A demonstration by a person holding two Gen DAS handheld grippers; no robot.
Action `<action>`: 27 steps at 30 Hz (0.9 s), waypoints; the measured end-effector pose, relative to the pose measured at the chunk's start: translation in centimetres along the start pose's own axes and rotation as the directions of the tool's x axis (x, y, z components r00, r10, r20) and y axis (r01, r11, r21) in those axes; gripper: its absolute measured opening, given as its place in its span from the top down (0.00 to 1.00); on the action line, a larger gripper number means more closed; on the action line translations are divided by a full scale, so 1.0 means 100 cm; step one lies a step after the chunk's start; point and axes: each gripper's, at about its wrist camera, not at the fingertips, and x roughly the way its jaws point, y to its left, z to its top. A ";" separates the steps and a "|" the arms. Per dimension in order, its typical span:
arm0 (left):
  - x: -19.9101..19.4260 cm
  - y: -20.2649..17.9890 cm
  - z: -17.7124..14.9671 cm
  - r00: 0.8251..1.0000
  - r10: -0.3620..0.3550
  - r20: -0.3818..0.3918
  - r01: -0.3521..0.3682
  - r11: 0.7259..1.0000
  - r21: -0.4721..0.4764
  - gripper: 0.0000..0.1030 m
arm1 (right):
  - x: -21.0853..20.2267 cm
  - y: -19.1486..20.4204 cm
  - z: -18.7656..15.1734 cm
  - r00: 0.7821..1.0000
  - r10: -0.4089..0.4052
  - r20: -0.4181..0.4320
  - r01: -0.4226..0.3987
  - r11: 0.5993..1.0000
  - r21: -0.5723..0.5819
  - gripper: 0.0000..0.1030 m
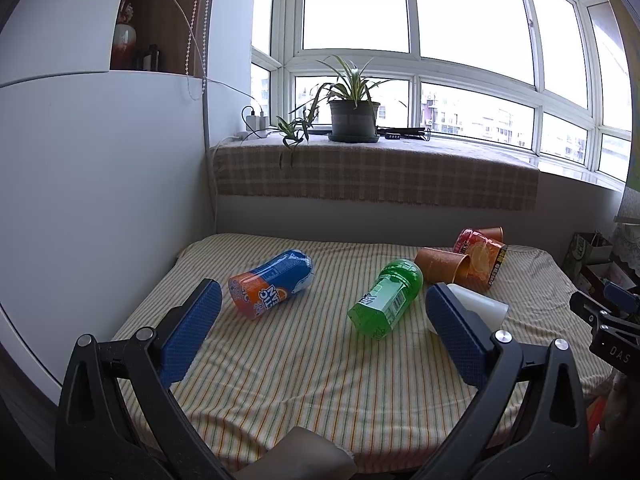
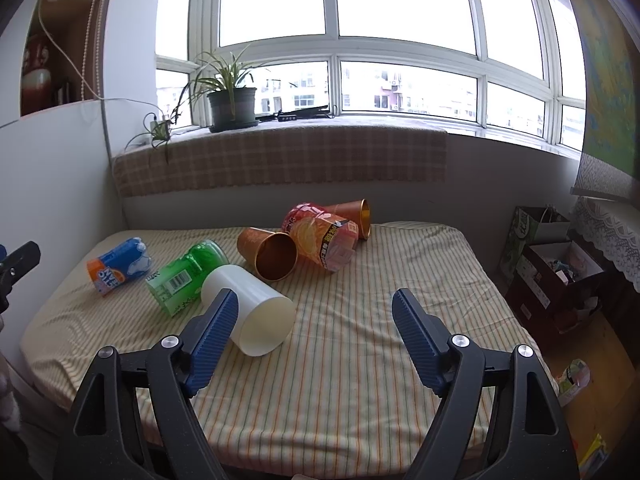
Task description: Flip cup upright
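Several cups lie on their sides on a striped cloth table [image 2: 360, 380]. A white cup [image 2: 256, 312] lies nearest, mouth toward me, just past my right gripper's left finger; it also shows in the left wrist view [image 1: 480, 306]. A green cup [image 2: 184, 276] [image 1: 386, 298], a blue-and-orange cup [image 2: 118, 266] [image 1: 272, 282], a copper cup [image 2: 268, 254] [image 1: 440, 266], a red printed cup [image 2: 322, 236] [image 1: 480, 256] and a second copper cup [image 2: 356, 216] lie further back. My right gripper [image 2: 316, 328] is open and empty. My left gripper [image 1: 324, 328] is open and empty.
A window sill with a checked cloth [image 2: 280, 156] and a potted plant [image 2: 232, 108] stands behind the table. A white partition [image 1: 100, 180] runs along the left. Boxes and bags [image 2: 552, 264] stand on the floor at the right.
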 end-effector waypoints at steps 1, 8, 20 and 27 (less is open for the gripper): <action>0.000 0.000 0.000 1.000 -0.001 0.000 0.001 1.000 0.000 0.00 | 0.000 0.000 0.000 1.000 0.000 0.000 0.000 1.000 0.002 0.23; 0.001 0.000 0.001 1.000 -0.001 -0.001 0.001 1.000 0.001 0.00 | 0.001 -0.003 0.001 1.000 0.001 -0.001 -0.001 1.000 0.005 0.21; 0.000 -0.002 0.002 1.000 0.006 -0.003 -0.006 1.000 0.000 0.00 | 0.002 -0.003 0.001 1.000 0.002 -0.007 -0.002 1.000 0.006 0.21; 0.001 -0.003 0.002 1.000 0.005 -0.004 -0.005 1.000 0.001 0.00 | 0.004 -0.003 0.000 1.000 0.008 -0.015 -0.008 1.000 0.005 0.21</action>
